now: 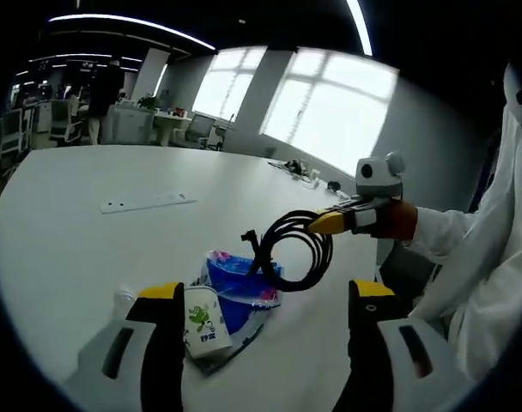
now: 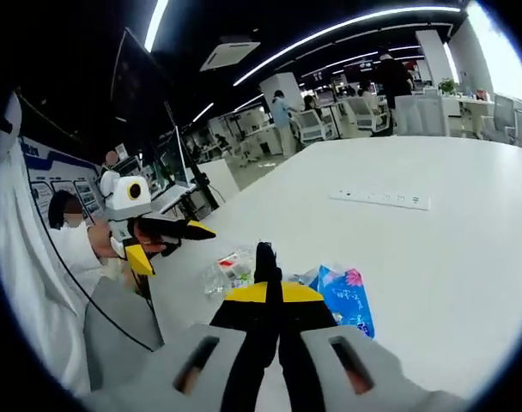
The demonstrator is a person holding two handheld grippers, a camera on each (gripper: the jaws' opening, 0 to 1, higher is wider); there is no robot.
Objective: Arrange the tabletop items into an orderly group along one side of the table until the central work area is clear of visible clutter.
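Left gripper view, near to far: the left tongs (image 1: pixel 265 330) stand released at the frame bottom, straddling a paper cup (image 1: pixel 205 321) and a blue packet (image 1: pixel 241 287) on the white table (image 1: pixel 72 249). At centre, the right tongs (image 1: pixel 317 225) are clenched on a coiled black cable (image 1: pixel 288 247), lifted above the packet. A white power strip (image 1: pixel 147 202) lies farther off, left of centre.

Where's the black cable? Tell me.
In the left gripper view the cable hangs coiled from the right gripper, just above the blue packet and paper cup.
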